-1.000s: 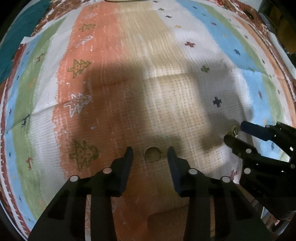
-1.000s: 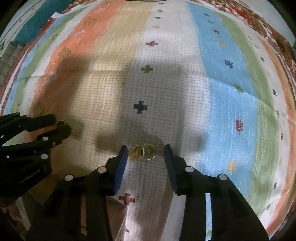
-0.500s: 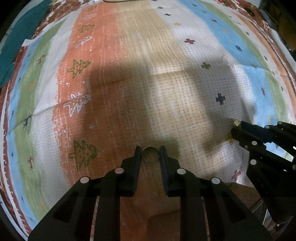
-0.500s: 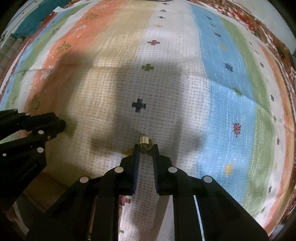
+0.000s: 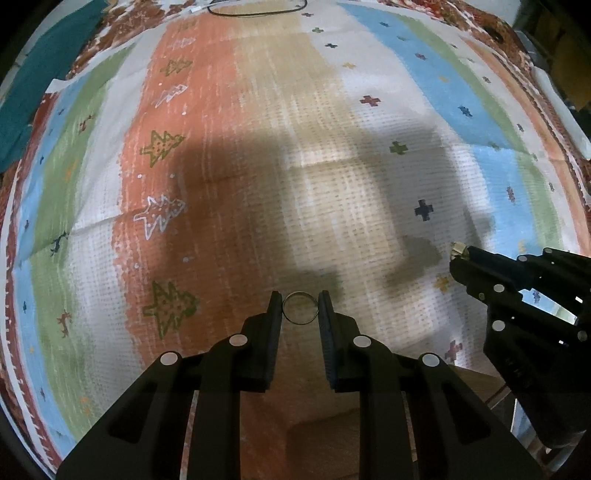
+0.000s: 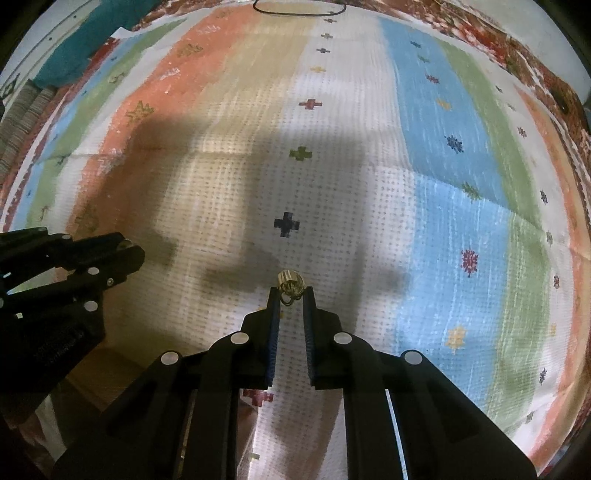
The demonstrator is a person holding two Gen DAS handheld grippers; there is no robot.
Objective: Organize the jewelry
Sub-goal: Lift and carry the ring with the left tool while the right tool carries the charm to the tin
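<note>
Two grippers are in view — the left gripper (image 5: 300, 308) and the right gripper (image 6: 291, 291), each with two black fingers. One plain gold ring (image 5: 300, 313) sits between the left one's fingertips. One small gold jewelry cluster (image 6: 290, 283) sits at the right one's tips; whether it is one piece or two linked ones cannot be told. One striped cloth (image 5: 258, 129) lies beneath — and one black cord loop (image 6: 295, 9) at its far edge.
</note>
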